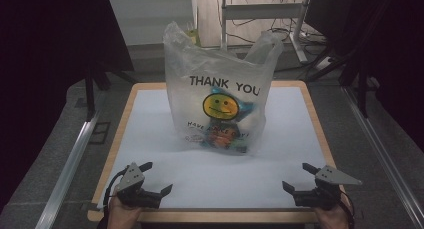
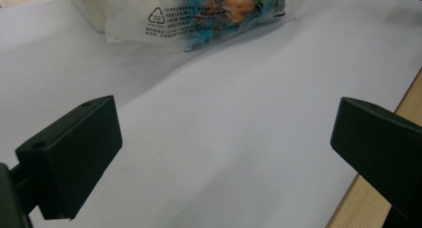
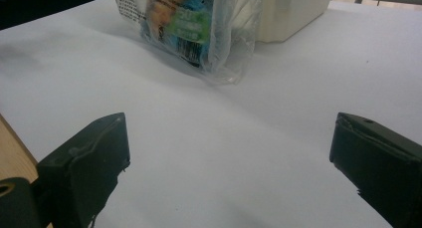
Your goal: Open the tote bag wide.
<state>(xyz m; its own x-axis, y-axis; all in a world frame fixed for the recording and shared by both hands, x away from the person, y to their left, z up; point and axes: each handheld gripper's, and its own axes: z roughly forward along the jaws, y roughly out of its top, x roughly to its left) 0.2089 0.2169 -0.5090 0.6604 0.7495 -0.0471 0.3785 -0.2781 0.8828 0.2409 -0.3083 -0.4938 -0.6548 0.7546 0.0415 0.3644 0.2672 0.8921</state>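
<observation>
**Plastic bag waits mid-table, both grippers empty**

Translucent and printed "THANK YOU", the plastic shopping bag (image 1: 220, 96) stands upright near the middle of the white table (image 1: 150, 119), handles up, snack packets (image 1: 225, 134) weighing down its base. Left gripper (image 1: 159, 178) and right gripper (image 1: 296, 177) rest at the near corners, jaws wide apart and holding nothing, well clear of it, likely poised to reach in.
</observation>
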